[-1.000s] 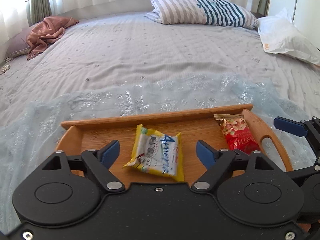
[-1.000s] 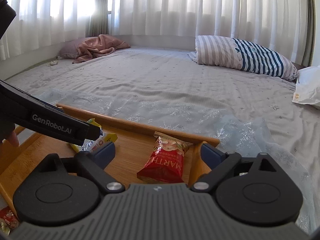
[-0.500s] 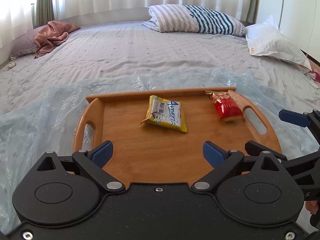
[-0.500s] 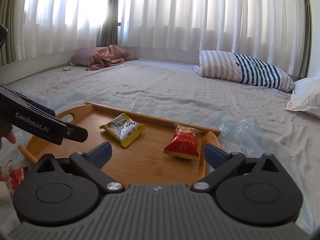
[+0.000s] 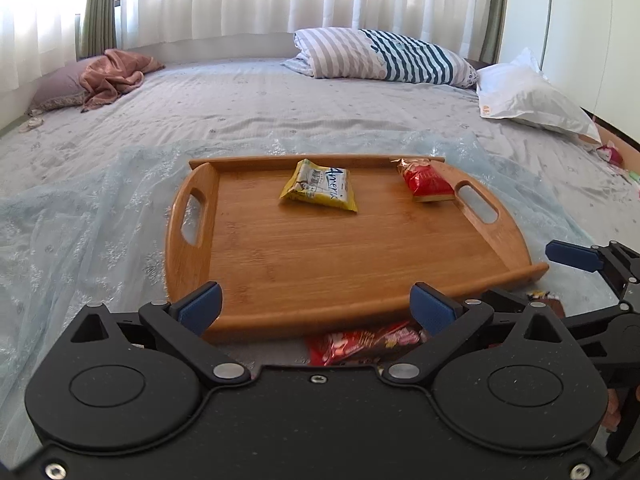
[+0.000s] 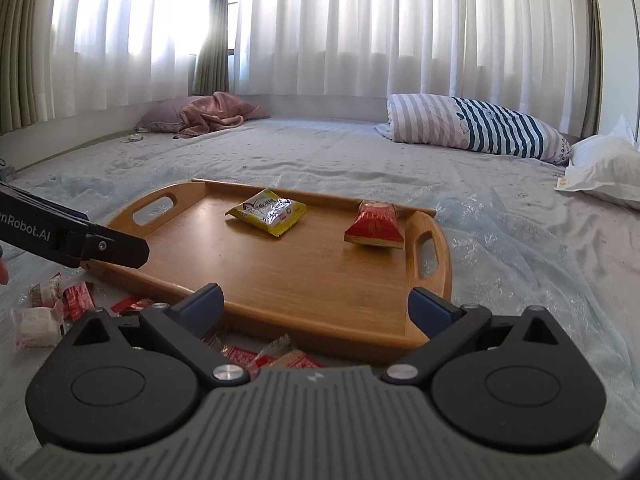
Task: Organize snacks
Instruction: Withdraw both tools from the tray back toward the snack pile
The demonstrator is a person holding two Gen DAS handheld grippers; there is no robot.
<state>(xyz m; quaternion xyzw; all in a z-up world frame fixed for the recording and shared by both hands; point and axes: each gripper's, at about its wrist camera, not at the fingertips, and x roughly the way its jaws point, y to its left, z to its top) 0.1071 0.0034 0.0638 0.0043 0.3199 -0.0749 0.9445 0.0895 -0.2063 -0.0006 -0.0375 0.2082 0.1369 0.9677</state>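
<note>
Left gripper (image 5: 316, 304): jaws opening, nearly full width, nothing between them. Right gripper (image 6: 316, 304): jaws spread wide, empty. Both hang above the tray's (image 5: 320, 264) near rim. On the tray's far side lie a yellow packet (image 5: 320, 186) and a red packet (image 5: 426, 182), apart. Loose red wrappers (image 6: 76, 300) lie on the bed (image 5: 240, 104) beside the tray.

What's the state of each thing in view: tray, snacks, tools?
Wooden tray: flat on the bed, mostly bare.
Yellow packet: lying in the tray.
Red packet: in the tray, against the handle.
Loose snacks: still outside the tray.
Left tool: opening, nothing between.
Right tool: open, empty.
</note>
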